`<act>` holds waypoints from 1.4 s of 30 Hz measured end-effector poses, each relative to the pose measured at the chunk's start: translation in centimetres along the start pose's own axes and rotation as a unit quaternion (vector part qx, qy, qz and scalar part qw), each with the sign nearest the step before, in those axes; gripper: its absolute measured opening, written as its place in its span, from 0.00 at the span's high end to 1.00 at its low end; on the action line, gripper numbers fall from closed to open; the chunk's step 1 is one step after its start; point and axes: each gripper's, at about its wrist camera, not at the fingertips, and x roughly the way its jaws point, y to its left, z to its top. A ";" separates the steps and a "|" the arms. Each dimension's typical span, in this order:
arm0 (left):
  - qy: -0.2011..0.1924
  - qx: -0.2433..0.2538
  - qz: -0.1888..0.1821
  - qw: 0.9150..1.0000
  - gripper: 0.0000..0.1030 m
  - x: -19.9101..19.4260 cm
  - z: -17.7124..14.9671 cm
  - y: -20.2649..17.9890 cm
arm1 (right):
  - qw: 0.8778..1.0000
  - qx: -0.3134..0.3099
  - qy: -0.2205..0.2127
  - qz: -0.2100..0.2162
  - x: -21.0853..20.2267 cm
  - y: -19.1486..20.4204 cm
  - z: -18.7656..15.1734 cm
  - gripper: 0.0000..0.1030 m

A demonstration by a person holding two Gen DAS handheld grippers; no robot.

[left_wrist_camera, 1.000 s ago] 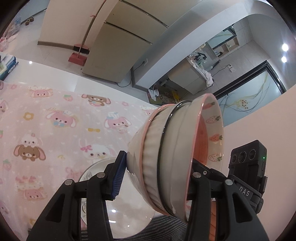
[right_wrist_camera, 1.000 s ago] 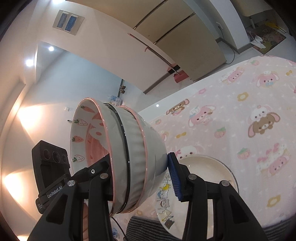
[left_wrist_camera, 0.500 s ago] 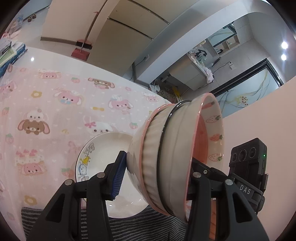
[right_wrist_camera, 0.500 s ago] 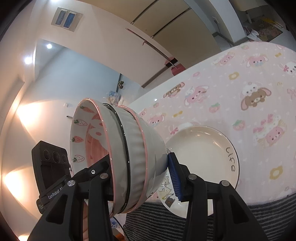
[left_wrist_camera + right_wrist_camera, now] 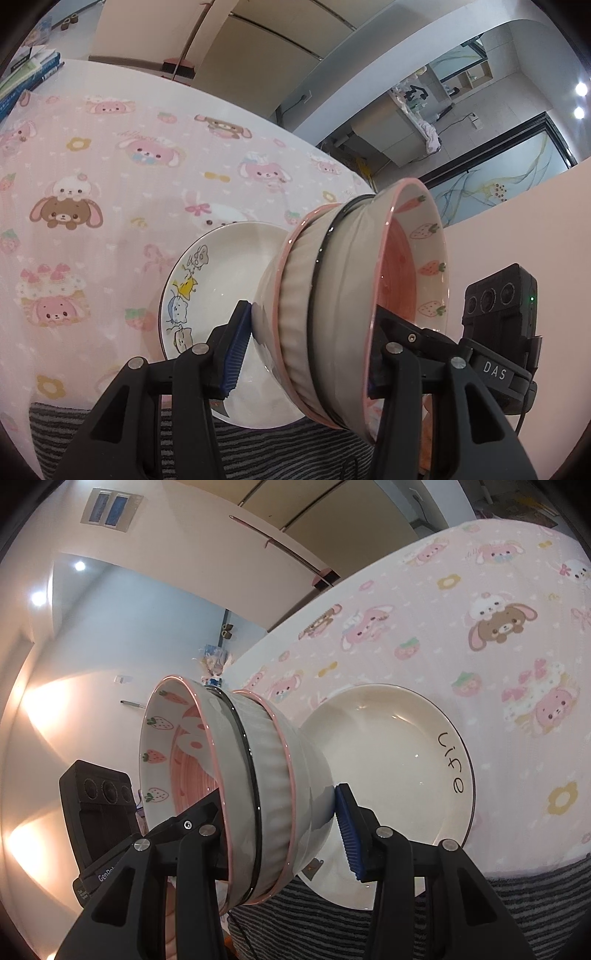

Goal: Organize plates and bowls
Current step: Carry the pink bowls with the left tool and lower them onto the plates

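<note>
From the left wrist, my left gripper pinches a nested stack of bowls across base and rim, tipped on its side above the cartoon plate at the tabletop's near edge. I judge glazed ceramic: heavy, stiff, slick, chippable, so a rim-and-foot hold suits. From the right wrist, my right gripper clamps the same stack from the opposite side. A pink cartoon tablecloth covers the table; cabinets stand behind.
</note>
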 end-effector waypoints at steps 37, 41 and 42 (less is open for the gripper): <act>0.042 0.017 0.042 0.998 0.53 5.4 -0.9 2.6 | 0.998 0.015 0.037 -0.054 3.3 -3.2 -0.9 0.55; 0.036 0.024 0.045 0.998 0.53 5.4 -1.0 2.5 | 0.998 -0.001 0.033 -0.058 3.3 -3.1 -0.9 0.55; 0.035 0.026 0.045 0.998 0.53 5.3 -1.1 2.5 | 0.998 -0.007 0.031 -0.061 3.2 -3.0 -1.0 0.55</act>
